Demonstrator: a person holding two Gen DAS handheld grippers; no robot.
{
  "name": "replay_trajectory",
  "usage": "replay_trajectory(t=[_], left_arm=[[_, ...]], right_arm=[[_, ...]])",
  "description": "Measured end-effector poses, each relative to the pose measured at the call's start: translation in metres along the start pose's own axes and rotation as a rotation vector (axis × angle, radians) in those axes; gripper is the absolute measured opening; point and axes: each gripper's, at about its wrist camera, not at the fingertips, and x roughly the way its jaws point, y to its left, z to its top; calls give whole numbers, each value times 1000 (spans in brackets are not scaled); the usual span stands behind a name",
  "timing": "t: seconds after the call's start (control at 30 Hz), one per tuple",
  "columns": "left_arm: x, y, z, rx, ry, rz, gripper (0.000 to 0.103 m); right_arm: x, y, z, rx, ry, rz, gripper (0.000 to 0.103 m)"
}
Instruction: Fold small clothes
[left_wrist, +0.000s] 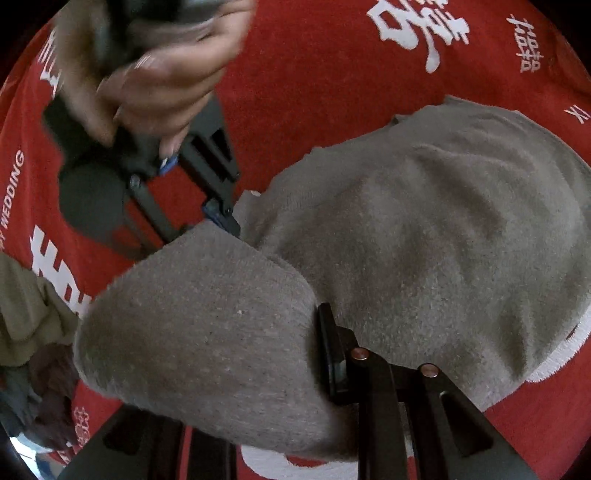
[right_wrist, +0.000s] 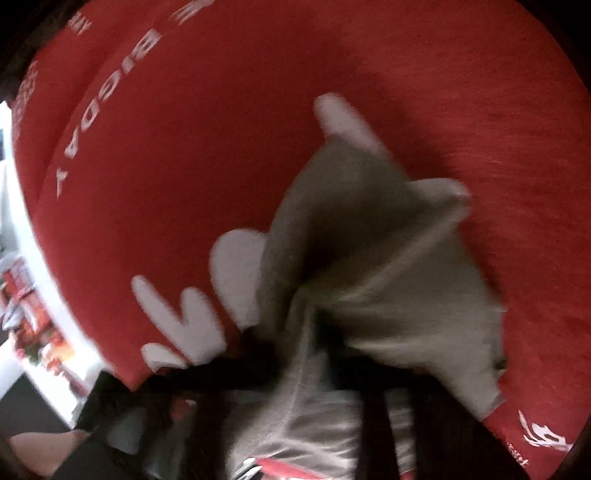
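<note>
A small grey fleecy garment (left_wrist: 406, 236) lies on a red cloth with white lettering (left_wrist: 314, 74). Its near part is lifted and folded over my left gripper (left_wrist: 295, 354), which is shut on it; only the right finger (left_wrist: 328, 347) shows, the left is under the cloth. My right gripper (left_wrist: 221, 218), held by a hand (left_wrist: 155, 70), grips the garment's far left edge. In the blurred right wrist view the grey cloth (right_wrist: 369, 280) bunches up between the right gripper's fingers (right_wrist: 314, 369), pulled off the red surface (right_wrist: 258, 129).
An olive-green garment (left_wrist: 26, 314) lies at the left edge, with darker clothes (left_wrist: 33, 402) below it. In the right wrist view the red cloth's edge (right_wrist: 122, 369) drops off to a white floor and colourful boxes (right_wrist: 29, 321) at the left.
</note>
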Motion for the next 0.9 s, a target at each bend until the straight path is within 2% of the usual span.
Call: replay_trajectory(t=[0.17, 0.3, 0.37, 0.5, 0.57, 0.67, 0.73, 0.83, 0.9], left_arm=[[-30, 0, 14, 13, -56, -35, 24], [-65, -11, 33, 67, -135, -49, 24], [-87, -26, 46, 114, -185, -64, 23], [-117, -69, 67, 232, -269, -91, 24], [-117, -93, 81, 290, -295, -109, 24], [-113, -132, 90, 353, -289, -152, 23], [-105, -164, 92, 395, -269, -196, 23], [-98, -202, 87, 455, -251, -235, 23], [-93, -218, 82, 481, -232, -254, 23]], right_arm=[[-44, -47, -56, 109, -206, 240, 13], [-83, -84, -113, 183, -380, 386, 13], [-98, -98, -148, 218, -471, 437, 13], [-114, -128, -220, 278, -632, 466, 13], [-114, -151, -256, 321, -695, 489, 13], [-93, -198, -316, 426, -758, 497, 13], [-69, -217, -338, 498, -761, 483, 13], [-15, -254, -374, 638, -723, 459, 13], [30, -269, -383, 717, -672, 464, 14]])
